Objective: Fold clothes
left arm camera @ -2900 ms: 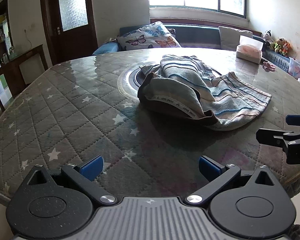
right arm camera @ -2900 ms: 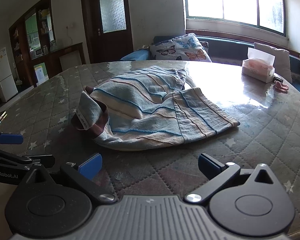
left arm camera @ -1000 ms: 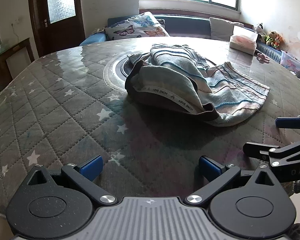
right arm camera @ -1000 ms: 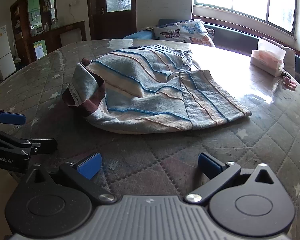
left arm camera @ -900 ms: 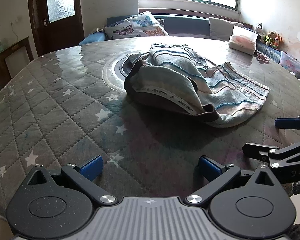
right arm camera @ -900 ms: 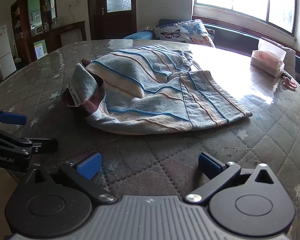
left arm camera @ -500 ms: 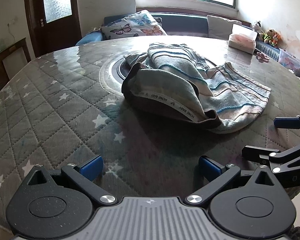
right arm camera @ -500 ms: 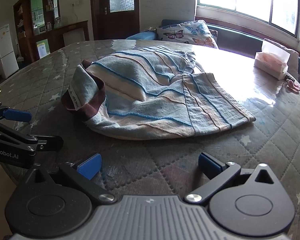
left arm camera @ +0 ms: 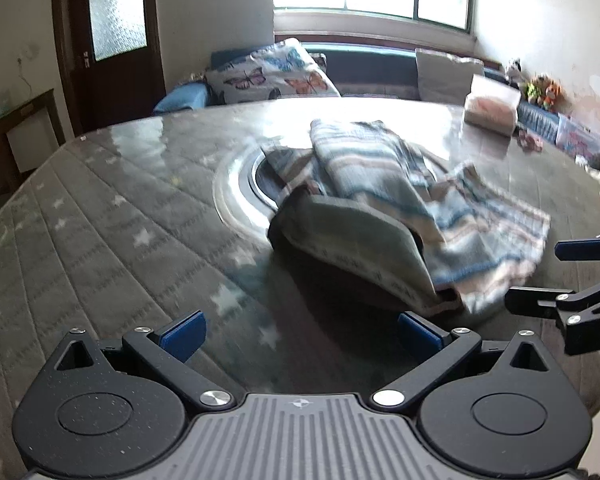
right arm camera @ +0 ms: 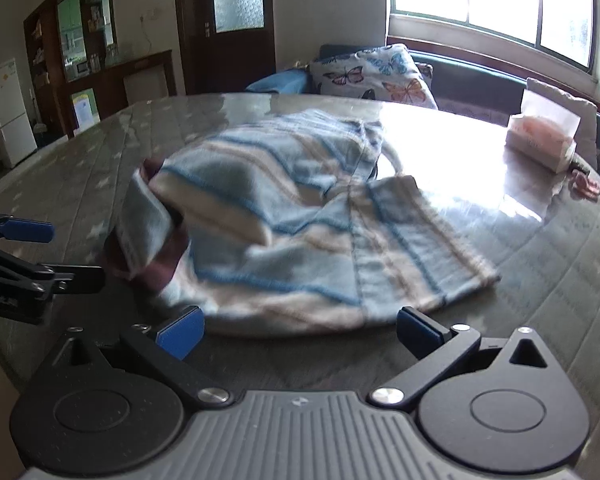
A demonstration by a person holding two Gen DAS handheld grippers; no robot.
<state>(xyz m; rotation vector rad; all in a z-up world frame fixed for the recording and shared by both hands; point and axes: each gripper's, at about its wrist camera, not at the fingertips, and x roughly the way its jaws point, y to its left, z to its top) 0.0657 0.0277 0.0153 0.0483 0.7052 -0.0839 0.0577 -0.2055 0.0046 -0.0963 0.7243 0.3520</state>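
Observation:
A crumpled blue, white and peach striped garment (left arm camera: 400,208) with a brown waistband lies in a heap on the round table; it also shows in the right wrist view (right arm camera: 300,216). My left gripper (left arm camera: 300,332) is open and empty, just short of the garment's near waistband edge. My right gripper (right arm camera: 300,328) is open and empty, its fingertips right at the garment's near hem. Each gripper shows at the edge of the other's view: the right one (left arm camera: 572,276) and the left one (right arm camera: 32,252).
The table (left arm camera: 100,220) has a grey quilted star cover under glass, with a round inset (left arm camera: 240,184) partly under the garment. A tissue box (right arm camera: 544,140) stands at the far right. A sofa with butterfly cushions (left arm camera: 276,72) is behind.
Both grippers have moved forward toward the garment, which now looks larger and closer. Both stay open. The garment has not moved.

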